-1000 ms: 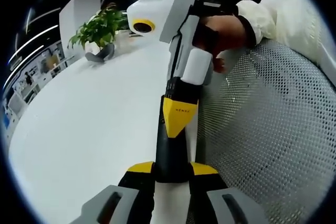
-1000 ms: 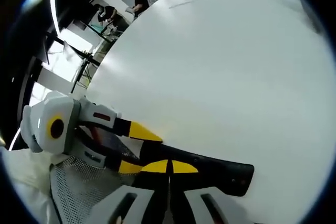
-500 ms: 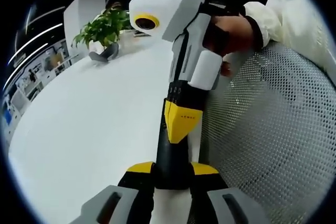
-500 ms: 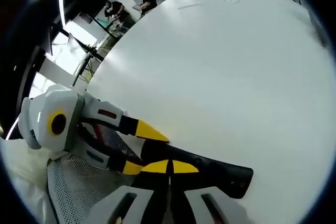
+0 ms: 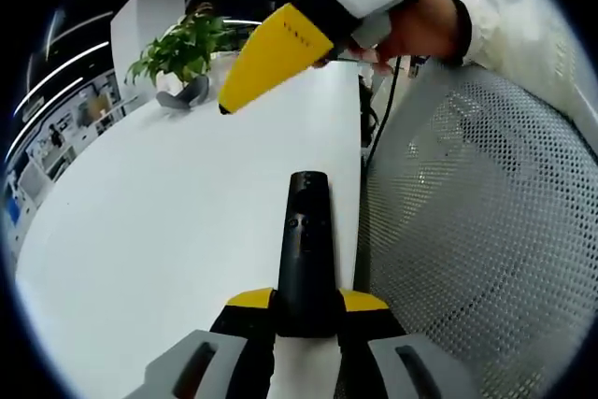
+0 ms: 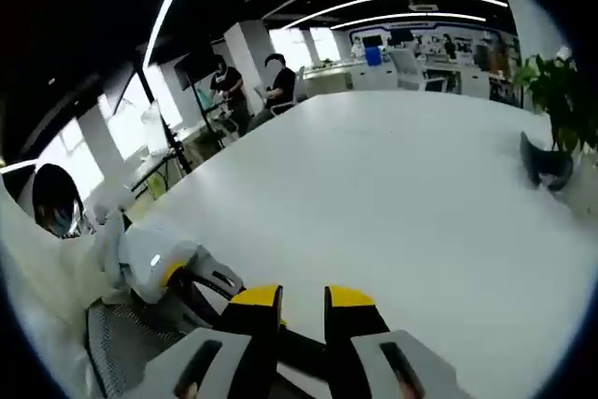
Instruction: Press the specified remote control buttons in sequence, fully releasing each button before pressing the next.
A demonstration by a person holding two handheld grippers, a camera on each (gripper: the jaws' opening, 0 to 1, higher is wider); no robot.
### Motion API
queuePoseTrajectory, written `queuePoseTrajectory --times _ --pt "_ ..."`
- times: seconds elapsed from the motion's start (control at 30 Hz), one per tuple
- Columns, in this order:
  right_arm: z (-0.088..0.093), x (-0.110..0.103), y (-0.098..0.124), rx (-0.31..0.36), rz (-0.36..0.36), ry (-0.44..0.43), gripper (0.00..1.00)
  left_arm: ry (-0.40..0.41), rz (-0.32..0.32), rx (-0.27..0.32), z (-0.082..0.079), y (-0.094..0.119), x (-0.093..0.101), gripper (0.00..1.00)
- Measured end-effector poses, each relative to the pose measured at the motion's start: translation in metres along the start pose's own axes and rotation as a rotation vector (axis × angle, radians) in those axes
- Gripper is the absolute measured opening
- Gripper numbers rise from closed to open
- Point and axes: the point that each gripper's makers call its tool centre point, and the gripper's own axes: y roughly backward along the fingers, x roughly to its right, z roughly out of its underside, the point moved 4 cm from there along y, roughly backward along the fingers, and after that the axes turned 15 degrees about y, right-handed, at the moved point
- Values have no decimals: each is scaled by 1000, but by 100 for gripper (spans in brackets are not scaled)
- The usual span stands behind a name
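My left gripper [image 5: 306,310] is closed on the near end of the black remote control [image 5: 306,249], which points away from me over the white table [image 5: 168,231]. My right gripper [image 5: 271,49] is lifted above the remote, well apart from it, with its yellow tip showing. In the right gripper view its jaws [image 6: 304,298] stand a little apart and hold nothing. A potted plant [image 5: 182,49] stands at the far side, and a mesh chair [image 5: 476,231] is beside the table.
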Motion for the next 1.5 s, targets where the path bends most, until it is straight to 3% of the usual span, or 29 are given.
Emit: queuePoseTrajectory --times 0.1,0.27,0.43,0.57,0.67,1.17,1.5 --pt "-4 5 15 47 73 35 33 -1 -1 -5 0 0 -1 24" --pt "7 8 30 66 175 85 56 -2 2 -16 0 1 -3 24" --pt "17 24 38 87 316 83 87 -6 8 -21 -1 1 -7 24" --pt "11 31 39 107 382 131 97 -1 7 -21 -2 2 -13 23" --pt "12 33 38 104 416 155 98 1 2 -25 -4 4 -19 23" --pt "17 35 36 75 425 190 95 -88 -18 -127 -20 1 -71 23" --pt "16 37 39 80 453 200 93 -122 -23 -163 -31 -2 -104 23"
